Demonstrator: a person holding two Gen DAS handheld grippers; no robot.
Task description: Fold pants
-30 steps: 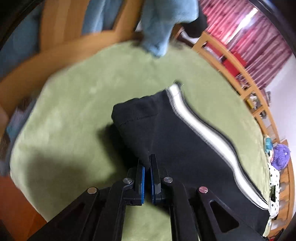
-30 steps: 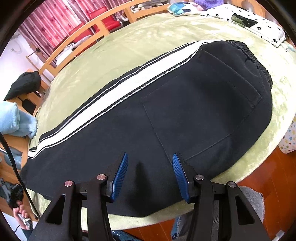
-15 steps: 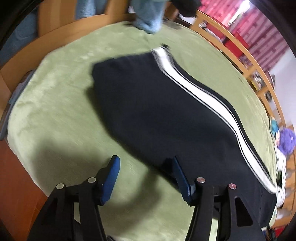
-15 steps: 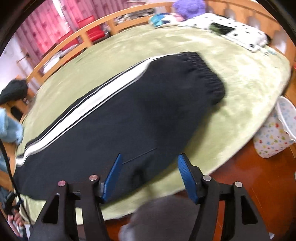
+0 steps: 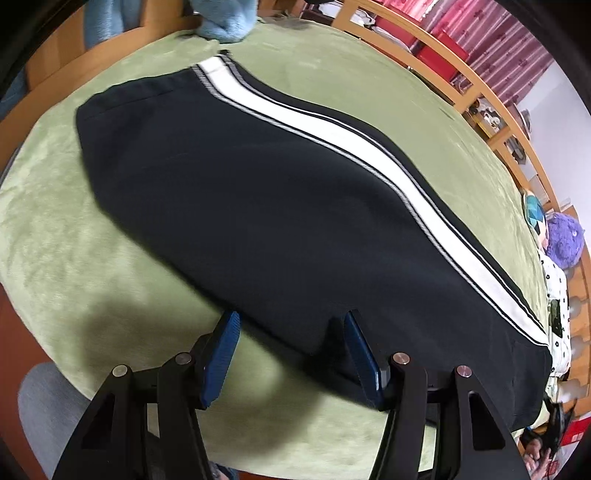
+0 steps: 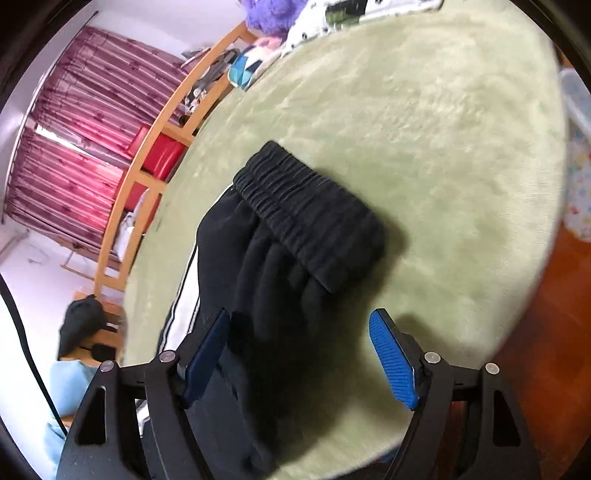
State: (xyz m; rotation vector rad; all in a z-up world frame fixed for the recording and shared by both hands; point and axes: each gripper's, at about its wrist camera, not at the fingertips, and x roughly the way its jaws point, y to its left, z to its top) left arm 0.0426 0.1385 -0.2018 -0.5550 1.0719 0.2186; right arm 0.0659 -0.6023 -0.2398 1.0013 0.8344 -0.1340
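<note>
Black pants [image 5: 280, 206] with a white side stripe [image 5: 369, 158] lie flat along the green blanket [image 5: 92, 280], legs stacked. My left gripper [image 5: 291, 350] is open and empty, at the near long edge of the pants about mid-leg. In the right wrist view the elastic waistband [image 6: 310, 218] lies in front of my right gripper [image 6: 301, 354], which is open and empty just above the waist end of the pants [image 6: 266, 295]. The pants' hem end is at the far left in the left wrist view.
A wooden bed rail [image 5: 461, 85] runs along the far side, with red curtains [image 6: 74, 147] behind. A light blue cloth [image 5: 225, 18] hangs at the hem end. A purple plush [image 5: 561, 240] and a spotted pillow [image 6: 354, 11] sit past the waist end. Wooden floor [image 6: 554, 332] lies beside the bed.
My left gripper let go of the pant leg, opened and drew back to the near edge. My right gripper stayed open and swung right to the waistband end.
</note>
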